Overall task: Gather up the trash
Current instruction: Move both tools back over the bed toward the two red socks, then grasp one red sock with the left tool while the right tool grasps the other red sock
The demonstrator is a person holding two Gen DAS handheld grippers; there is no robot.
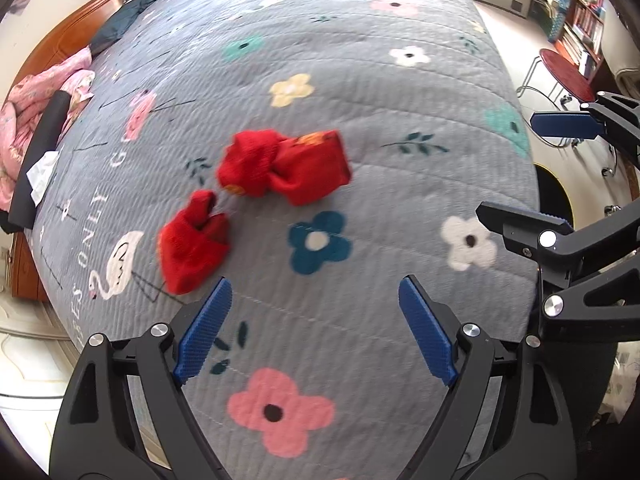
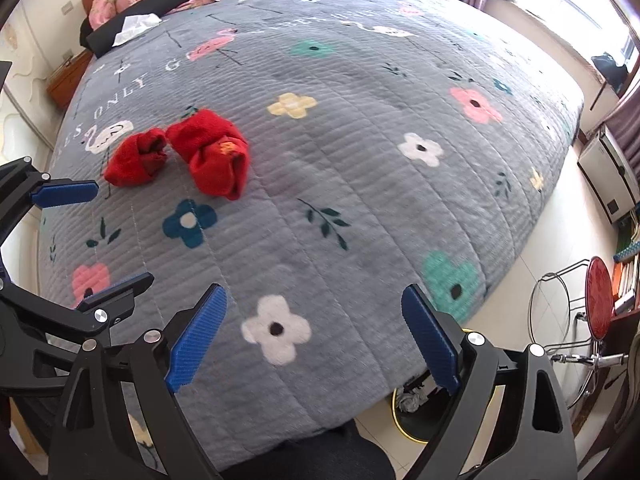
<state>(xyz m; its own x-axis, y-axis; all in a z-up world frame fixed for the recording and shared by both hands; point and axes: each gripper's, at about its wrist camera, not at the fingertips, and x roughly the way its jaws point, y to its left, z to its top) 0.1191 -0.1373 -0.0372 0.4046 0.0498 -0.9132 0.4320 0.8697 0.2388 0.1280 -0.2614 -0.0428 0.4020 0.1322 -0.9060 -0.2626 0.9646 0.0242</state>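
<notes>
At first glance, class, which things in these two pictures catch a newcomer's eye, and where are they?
Two bright red sock bundles, the larger bundle and the smaller bundle, lie side by side on the grey flowered quilt. Both the left gripper and the right gripper hover open over the quilt's near part, holding nothing.

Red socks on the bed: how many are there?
2. One sock bundle lies beside the white flamingo print; the other lies just past it, near the blue flower. Folds may hide more socks.
</notes>
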